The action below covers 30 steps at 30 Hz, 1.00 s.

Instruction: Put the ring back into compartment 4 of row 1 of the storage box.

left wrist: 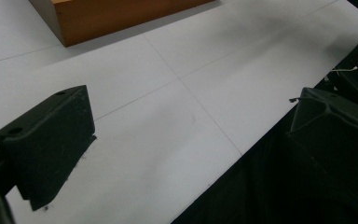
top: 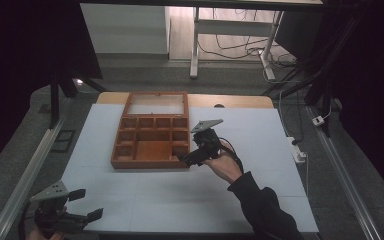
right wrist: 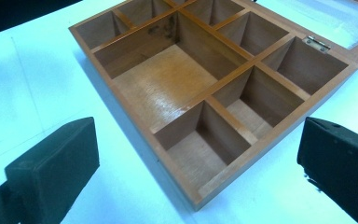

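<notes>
White table surface is carrying everything; the wooden compartment box is sitting on it, left of centre and toward the far side, glass-paned lid lying folded back flat behind it; in the right gripper view every compartment in sight is looking empty, hinge showing at the back edge.

Right gripper is hovering just off the box's near right corner, jaws standing wide apart, nothing between them; its own view is looking down on that corner with one jaw either side, neither one touching wood.

Left gripper is parking at the near left table edge, well apart from the box, jaws spread and empty.

My read: the box is open and let go, the right hand is backing clear.

To do this well: be keeping the jaws fully apart while clearing the rim, so neither pad is catching the thin side wall and skewing the box; be lifting slightly rather than dragging across the table; be leaving the left hand still, it is adding nothing here; check the lid is lying flat before moving on.
</notes>
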Each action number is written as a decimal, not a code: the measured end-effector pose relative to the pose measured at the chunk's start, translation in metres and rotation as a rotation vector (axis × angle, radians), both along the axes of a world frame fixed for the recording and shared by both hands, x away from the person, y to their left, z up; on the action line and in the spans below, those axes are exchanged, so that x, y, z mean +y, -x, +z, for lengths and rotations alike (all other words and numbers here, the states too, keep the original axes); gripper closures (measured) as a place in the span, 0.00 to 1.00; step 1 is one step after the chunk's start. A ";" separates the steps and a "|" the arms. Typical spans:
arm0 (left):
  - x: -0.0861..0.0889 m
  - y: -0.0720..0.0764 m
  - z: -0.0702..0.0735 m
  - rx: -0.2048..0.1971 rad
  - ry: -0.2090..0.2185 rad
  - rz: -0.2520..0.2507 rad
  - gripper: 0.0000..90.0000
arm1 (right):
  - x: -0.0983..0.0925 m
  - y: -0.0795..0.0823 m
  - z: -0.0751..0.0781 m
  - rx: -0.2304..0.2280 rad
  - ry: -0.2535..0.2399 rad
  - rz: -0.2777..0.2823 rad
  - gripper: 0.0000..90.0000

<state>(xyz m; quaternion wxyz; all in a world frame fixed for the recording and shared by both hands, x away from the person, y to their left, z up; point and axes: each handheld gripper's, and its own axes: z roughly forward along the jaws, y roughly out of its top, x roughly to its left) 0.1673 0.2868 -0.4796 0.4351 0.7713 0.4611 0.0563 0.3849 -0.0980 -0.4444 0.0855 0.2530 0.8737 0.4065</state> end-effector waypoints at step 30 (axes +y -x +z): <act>0.000 0.001 0.001 -0.002 -0.014 0.002 0.00 | -0.043 0.058 0.000 0.030 0.008 -0.006 0.00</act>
